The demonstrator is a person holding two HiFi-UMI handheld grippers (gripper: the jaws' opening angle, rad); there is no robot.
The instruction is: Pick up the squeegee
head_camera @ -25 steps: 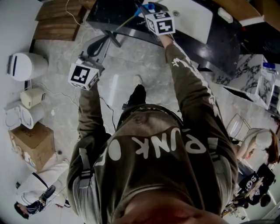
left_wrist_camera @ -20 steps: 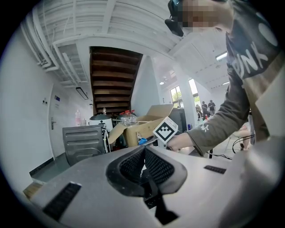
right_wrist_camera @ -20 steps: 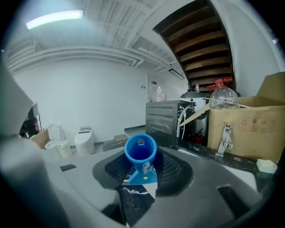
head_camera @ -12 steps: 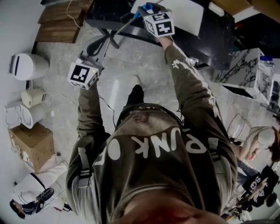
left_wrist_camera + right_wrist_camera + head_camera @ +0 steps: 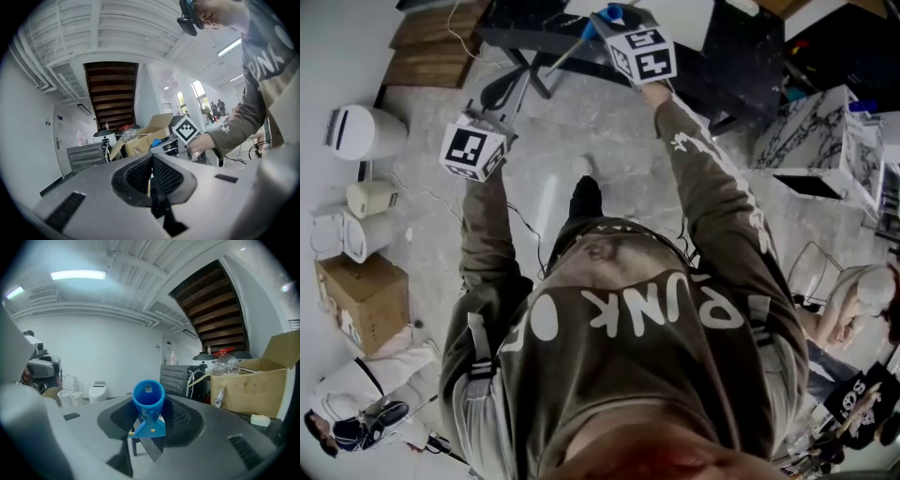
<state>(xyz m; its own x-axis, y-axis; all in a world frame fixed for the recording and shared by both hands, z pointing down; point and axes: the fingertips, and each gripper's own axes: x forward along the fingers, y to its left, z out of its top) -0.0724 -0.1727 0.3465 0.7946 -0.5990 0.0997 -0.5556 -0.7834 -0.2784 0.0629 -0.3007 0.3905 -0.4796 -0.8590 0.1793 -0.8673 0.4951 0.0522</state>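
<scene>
The squeegee has a blue handle end (image 5: 615, 13) and a thin pale pole (image 5: 562, 54), held level in the air between both grippers. My right gripper (image 5: 609, 23) is shut on the blue handle (image 5: 148, 399), whose round end faces its camera. My left gripper (image 5: 517, 86) is shut on the pole farther along; a thin pale line of pole (image 5: 148, 182) shows between its pads. In the left gripper view, the right gripper (image 5: 164, 144) and the blue handle (image 5: 156, 140) lie just beyond my jaws. The squeegee's blade is not clearly in view.
A black table (image 5: 741, 56) stands ahead, with wooden stairs (image 5: 431, 47) at the upper left. A white bin (image 5: 366, 131), white toilets (image 5: 352, 239) and a cardboard box (image 5: 361, 295) line the left wall. A marble-patterned cabinet (image 5: 811, 131) stands right. People sit at both lower corners.
Both grippers have moved together with the squeegee still held. The table and cabinet have slid across the head view, and the left marker cube sits slightly higher.
</scene>
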